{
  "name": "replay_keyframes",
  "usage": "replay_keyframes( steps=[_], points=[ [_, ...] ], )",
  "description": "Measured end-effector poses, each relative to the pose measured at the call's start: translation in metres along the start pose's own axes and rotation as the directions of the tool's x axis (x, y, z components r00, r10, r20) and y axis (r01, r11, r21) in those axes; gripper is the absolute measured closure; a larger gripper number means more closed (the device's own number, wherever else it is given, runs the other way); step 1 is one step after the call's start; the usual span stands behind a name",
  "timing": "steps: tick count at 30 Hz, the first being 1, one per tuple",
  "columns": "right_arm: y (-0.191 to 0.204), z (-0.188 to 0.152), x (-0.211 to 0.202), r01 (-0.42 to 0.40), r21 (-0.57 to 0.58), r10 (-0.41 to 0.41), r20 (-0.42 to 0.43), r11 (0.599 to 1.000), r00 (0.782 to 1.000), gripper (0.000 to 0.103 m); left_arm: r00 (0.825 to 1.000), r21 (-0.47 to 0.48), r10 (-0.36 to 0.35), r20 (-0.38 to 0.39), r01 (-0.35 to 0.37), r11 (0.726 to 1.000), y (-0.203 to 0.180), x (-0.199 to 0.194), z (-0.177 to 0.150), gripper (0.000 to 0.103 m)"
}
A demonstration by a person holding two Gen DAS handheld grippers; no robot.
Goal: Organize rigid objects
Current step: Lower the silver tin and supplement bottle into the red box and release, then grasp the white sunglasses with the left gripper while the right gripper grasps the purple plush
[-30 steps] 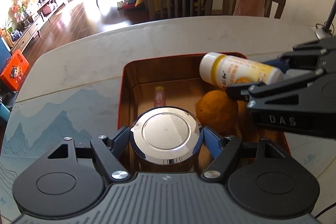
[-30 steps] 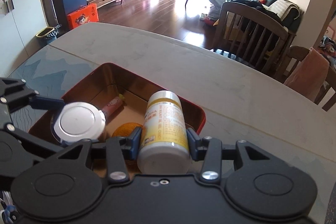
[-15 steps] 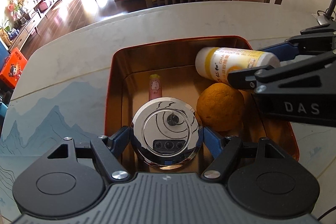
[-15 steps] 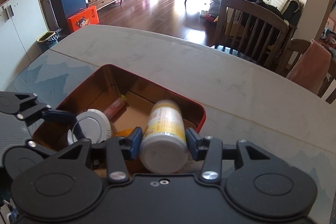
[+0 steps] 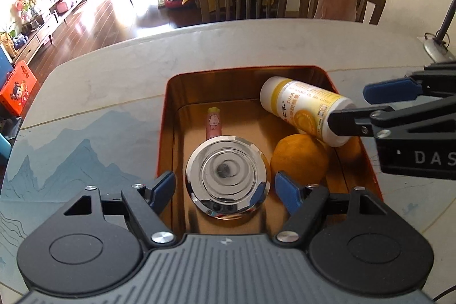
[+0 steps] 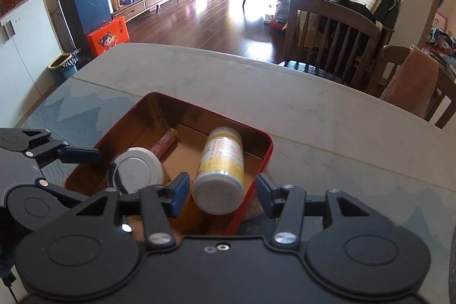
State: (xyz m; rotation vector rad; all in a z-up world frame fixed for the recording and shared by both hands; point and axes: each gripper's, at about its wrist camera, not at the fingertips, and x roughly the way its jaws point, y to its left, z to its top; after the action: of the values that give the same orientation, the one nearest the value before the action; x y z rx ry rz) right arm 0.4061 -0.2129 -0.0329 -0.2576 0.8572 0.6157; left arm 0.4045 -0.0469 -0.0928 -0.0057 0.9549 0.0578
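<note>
Bottle [image 6: 219, 170] lies on its side in the tin [image 5: 165, 116], its cap end propped on the orange [image 5: 299, 158] and its base leaning toward the right wall. My right claw [image 6: 221, 194] has just been opening: its blue pads now stand clear on both sides of the bottle's base, so nothing is gripped there. The bottle is between the jaws but loose. I judge the slant comes from the fruit underneath, which leaves no flat floor on that side.

My left claw [image 5: 225, 190] is also spread, with a gap showing between each pad and the shiny can [image 5: 226, 170]. The can stands upright on the tin's floor, near the front wall, lid facing up at me. A pink tube [image 5: 213, 124] lies flat just behind it, pointing toward the far wall. Can and orange sit close together; I cannot tell whether they touch.

All four things are inside the tin, and the tin rests on the table [image 5: 99, 93], whose visible top is otherwise bare. To my eye the gathering is nearly done, with both claws having let go over the tin.

One risk: the bottle could roll off the orange once I pull away, though the tin's walls should catch it. Backing both claws straight up and out seems the careful choice, so neither pad clips the can or nudges the bottle.
</note>
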Motion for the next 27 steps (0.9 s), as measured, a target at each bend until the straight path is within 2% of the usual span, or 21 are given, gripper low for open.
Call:
replay_keyframes(
  steps=[1,12,15,23,27],
  points=[
    [0.0,-0.001,-0.004,0.003,0.005,-0.003,0.007,1.0,1.0,0.042,1.0,-0.002,-0.003,0.006,0.003,1.0,0.001,-0.004,-0.001,0.026],
    [0.022,-0.016,-0.051,-0.008,0.035,0.006,0.064,0.999,0.998,0.039,0.994,-0.01,-0.055,0.098,0.056,0.998,0.015,-0.058,-0.021,0.026],
    [0.033,-0.022,-0.064,-0.014,0.039,0.011,0.083,0.999,0.996,0.029,0.989,-0.007,-0.074,0.127,0.075,0.997,0.019,-0.075,-0.026,0.026],
    [0.058,-0.04,-0.091,-0.028,0.031,0.025,0.118,0.999,0.993,0.025,0.975,0.023,-0.114,0.193,0.111,0.994,0.03,-0.117,-0.048,0.023],
    [0.072,-0.05,-0.097,-0.035,0.026,0.031,0.129,0.999,0.991,0.017,0.97,0.02,-0.117,0.214,0.116,0.993,0.039,-0.131,-0.061,0.022]
  ],
)
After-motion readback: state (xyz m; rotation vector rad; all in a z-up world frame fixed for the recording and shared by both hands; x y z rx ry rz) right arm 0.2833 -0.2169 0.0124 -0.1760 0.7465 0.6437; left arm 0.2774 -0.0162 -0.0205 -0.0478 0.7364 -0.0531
